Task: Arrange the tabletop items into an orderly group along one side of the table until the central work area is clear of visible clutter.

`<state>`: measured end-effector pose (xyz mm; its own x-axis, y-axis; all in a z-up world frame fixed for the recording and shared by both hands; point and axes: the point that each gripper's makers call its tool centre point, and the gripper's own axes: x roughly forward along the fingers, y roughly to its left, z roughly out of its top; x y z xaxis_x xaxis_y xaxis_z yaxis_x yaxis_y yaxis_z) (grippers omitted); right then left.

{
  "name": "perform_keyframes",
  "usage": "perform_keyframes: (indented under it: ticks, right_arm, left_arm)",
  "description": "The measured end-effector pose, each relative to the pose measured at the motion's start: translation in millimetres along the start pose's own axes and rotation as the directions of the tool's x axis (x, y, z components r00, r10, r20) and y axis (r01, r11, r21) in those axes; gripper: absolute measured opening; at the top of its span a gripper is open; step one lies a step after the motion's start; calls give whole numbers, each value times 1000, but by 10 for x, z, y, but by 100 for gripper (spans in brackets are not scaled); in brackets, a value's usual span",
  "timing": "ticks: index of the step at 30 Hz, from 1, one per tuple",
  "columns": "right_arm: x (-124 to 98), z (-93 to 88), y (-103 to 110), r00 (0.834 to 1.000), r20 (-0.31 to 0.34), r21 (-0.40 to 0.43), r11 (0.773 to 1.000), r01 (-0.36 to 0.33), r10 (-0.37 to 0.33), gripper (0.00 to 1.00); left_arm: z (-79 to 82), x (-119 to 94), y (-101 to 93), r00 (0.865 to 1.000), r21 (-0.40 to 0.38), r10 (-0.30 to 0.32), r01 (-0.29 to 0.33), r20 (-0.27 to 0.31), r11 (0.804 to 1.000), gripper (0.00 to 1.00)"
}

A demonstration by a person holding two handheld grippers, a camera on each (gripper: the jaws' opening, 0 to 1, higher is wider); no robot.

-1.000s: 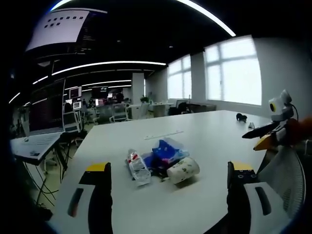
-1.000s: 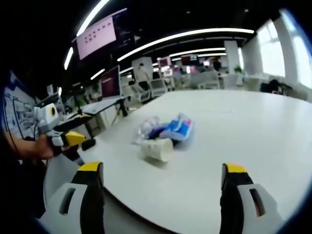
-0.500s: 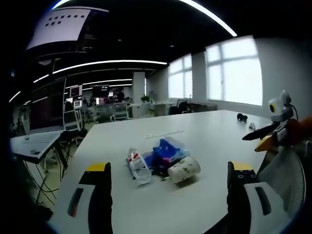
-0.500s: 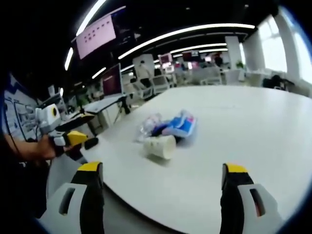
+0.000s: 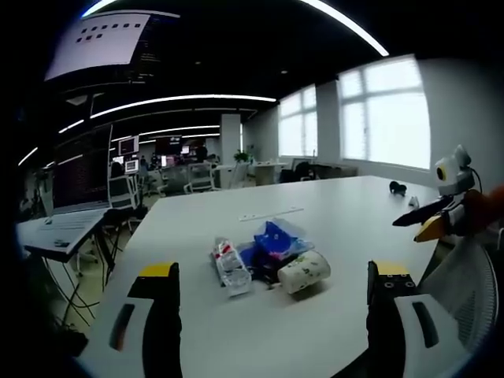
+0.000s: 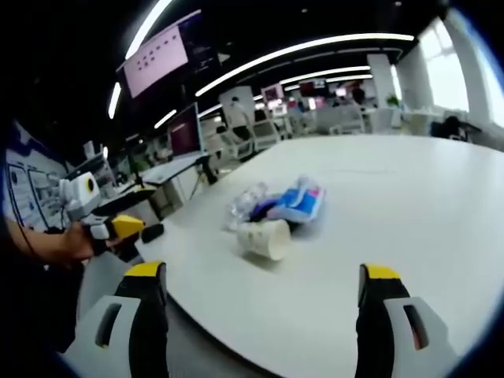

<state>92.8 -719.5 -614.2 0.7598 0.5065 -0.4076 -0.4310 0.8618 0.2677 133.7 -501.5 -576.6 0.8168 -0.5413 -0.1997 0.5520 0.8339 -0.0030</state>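
Lying tipped on its side mid-bench: white paper cup [image 5: 303,272], touching a blue plastic packet [image 5: 275,242] and a clear crumpled plastic bottle [image 5: 231,266]. Straight ahead of the left gripper [image 5: 272,331], mouth toward the right gripper [image 6: 264,335]. Both held off the white bench [image 5: 331,213], jaws wide apart, empty.

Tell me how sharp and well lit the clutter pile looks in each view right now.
Left gripper view: paper cup and plastic bottle fairly crisp, evenly lit, windows blown out. Right gripper view: the cup and blue packet softer, slightly smeared; table bends with fisheye.
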Motion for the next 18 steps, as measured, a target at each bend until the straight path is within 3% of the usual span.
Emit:
perform_keyframes:
  ticks: [11, 15, 18]
  right_arm:
    - [147, 110, 51, 1000, 0, -25, 999, -25, 25, 100]
    - [223, 185, 55, 1000, 9, -22, 1000, -11, 11, 100]
    - [284, 262, 94, 1000, 20, -22, 1000, -9, 10, 100]
  left_arm:
    - [7, -4, 46, 1000, -7, 18, -18, 4, 1000, 100]
    - [55, -21, 143, 999, -95, 36, -32, 39, 995, 100]
    - [61, -21, 155, 998, -98, 40, -35, 47, 995, 100]
